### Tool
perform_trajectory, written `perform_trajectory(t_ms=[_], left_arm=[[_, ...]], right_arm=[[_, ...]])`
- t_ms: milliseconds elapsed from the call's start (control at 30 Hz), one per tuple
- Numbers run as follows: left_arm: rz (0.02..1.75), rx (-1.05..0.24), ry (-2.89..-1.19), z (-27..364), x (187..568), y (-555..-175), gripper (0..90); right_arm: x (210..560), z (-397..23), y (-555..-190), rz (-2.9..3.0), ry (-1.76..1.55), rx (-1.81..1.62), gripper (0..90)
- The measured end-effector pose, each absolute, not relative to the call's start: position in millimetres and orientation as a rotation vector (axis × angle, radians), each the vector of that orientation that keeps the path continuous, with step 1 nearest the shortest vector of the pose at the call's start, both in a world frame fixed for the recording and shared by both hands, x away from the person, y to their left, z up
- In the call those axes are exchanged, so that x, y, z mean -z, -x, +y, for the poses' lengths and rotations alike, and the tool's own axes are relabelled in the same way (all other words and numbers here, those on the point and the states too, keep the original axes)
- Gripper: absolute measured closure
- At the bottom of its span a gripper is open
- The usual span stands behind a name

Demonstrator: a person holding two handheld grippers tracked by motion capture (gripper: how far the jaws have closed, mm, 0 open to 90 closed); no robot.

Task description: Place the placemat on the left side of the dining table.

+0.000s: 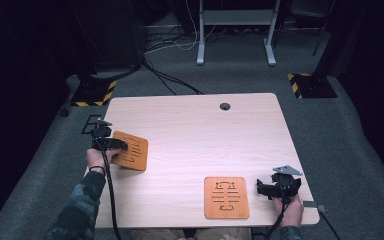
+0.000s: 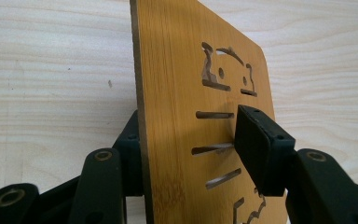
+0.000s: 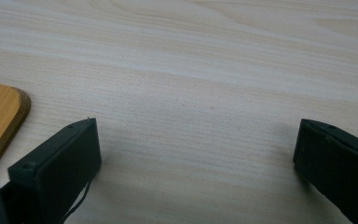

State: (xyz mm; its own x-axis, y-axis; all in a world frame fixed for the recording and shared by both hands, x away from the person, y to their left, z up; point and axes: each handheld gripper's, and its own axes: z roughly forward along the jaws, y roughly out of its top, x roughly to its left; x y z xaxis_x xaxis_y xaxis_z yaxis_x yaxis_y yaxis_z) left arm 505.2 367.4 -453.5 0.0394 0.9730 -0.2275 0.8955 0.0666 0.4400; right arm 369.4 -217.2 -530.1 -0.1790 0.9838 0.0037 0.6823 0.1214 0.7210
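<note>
Left gripper (image 2: 189,154) jaws straddle board (image 2: 182,116) at table's (image 1: 190,125) left edge; one pad stands off its face, looks like release. Right gripper (image 3: 196,154) jaws wide, empty, near right front corner beside 2nd board (image 1: 226,197). Next: back left out clear. Grey carpet, dark room.

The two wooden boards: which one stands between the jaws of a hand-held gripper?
The left wooden board, at the table's left edge, sits between the left hand-held gripper's jaws. The other board lies flat, apart from the right hand-held gripper.
</note>
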Motion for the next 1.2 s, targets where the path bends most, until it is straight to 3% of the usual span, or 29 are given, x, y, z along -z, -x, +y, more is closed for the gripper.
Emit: perform_trajectory(t_ms=[1200], left_arm=[[1.895,-0.161,-1.875,377.6,468.3,-508.8,40.7]], right_arm=[[530.1,-217.1,-369.3,1.922,-1.607,-0.822,0.0]])
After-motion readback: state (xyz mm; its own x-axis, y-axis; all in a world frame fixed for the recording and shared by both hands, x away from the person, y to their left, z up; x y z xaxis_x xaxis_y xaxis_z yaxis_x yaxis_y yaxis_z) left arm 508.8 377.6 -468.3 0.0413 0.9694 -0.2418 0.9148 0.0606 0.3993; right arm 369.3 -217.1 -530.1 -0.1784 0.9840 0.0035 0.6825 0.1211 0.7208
